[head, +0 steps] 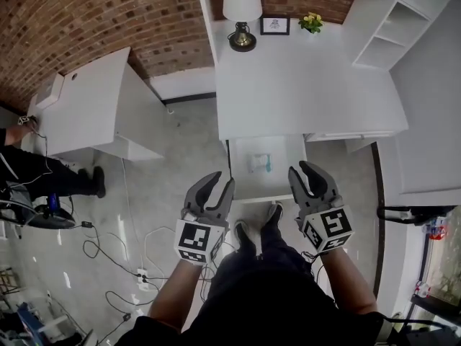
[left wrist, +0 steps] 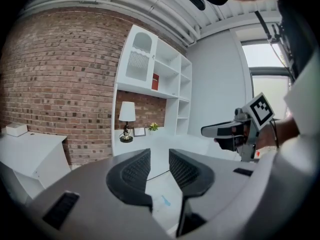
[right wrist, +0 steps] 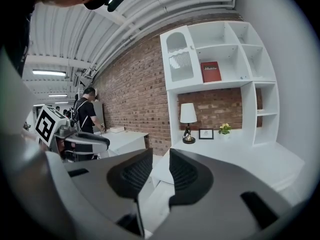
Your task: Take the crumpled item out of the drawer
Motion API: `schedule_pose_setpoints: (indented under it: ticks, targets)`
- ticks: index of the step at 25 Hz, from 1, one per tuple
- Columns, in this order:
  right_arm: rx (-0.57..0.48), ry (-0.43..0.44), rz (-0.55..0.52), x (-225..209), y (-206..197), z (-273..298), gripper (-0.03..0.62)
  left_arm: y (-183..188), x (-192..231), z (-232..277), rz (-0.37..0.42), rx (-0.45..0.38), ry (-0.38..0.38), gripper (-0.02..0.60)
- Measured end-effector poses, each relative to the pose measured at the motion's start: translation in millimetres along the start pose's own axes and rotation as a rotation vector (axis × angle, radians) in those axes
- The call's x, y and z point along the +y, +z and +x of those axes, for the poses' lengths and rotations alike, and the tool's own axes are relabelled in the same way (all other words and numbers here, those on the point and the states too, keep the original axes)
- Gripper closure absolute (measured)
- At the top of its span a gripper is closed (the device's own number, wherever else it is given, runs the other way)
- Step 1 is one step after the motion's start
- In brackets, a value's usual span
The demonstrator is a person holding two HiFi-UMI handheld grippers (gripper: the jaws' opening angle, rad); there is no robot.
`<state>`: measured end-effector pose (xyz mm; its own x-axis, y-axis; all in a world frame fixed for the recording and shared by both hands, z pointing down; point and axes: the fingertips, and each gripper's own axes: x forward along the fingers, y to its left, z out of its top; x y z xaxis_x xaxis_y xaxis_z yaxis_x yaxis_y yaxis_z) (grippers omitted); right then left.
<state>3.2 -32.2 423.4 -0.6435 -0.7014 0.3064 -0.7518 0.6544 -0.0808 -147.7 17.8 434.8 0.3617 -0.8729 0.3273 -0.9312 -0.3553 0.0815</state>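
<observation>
A crumpled white item with a teal patch (head: 260, 163) lies in the open white drawer (head: 289, 166), which is pulled out from the front of the white desk (head: 302, 85). My left gripper (head: 222, 180) hovers open at the drawer's near left corner, nothing between its jaws. At the near right corner my right gripper (head: 299, 167) is likewise open and empty. In the left gripper view the left gripper (left wrist: 159, 156) frames the desk, with a small teal mark (left wrist: 165, 200) low in the gap. The right gripper view has the right gripper (right wrist: 160, 156) pointing at the desk's edge.
A lamp (head: 242, 6), a picture frame (head: 274, 25) and yellow flowers (head: 312, 21) stand at the desk's back. White shelves (head: 392, 20) rise at the right. Another white desk (head: 94, 107) stands left, beside a person (head: 43, 171). Cables (head: 130, 244) trail over the floor.
</observation>
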Motion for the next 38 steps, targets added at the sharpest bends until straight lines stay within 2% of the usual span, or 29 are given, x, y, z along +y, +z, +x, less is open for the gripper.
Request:
schedule_pose_setpoints:
  ticks: [7, 11, 20, 25, 31, 38]
  targets:
    - [-0.015, 0.048, 0.055, -51.7, 1.3, 20.7, 0.494, 25.4, -10.6, 46.1, 0.03, 0.013, 0.045, 0.471]
    - [-0.015, 0.08, 0.08, -81.8, 2.5, 33.6, 0.496, 31.0, -17.1, 79.7, 0.015, 0.027, 0.073, 0.471]
    - [0.03, 0.115, 0.129, -114.8, -12.5, 62.5, 0.5, 2.6, -18.2, 128.8, -0.003, 0.128, 0.073, 0.471]
    - [0.081, 0.072, 0.15, -123.5, -36.0, 81.6, 0.5, -28.9, -3.5, 153.2, 0.02, 0.19, 0.032, 0.471]
    - [0.135, -0.04, 0.185, -138.2, -53.3, 100.2, 0.503, -63.7, 5.0, 190.9, 0.081, 0.261, -0.095, 0.471]
    - [0.201, -0.091, 0.24, -143.2, -85.7, 119.7, 0.505, -117.2, 13.8, 223.5, 0.094, 0.365, -0.182, 0.471]
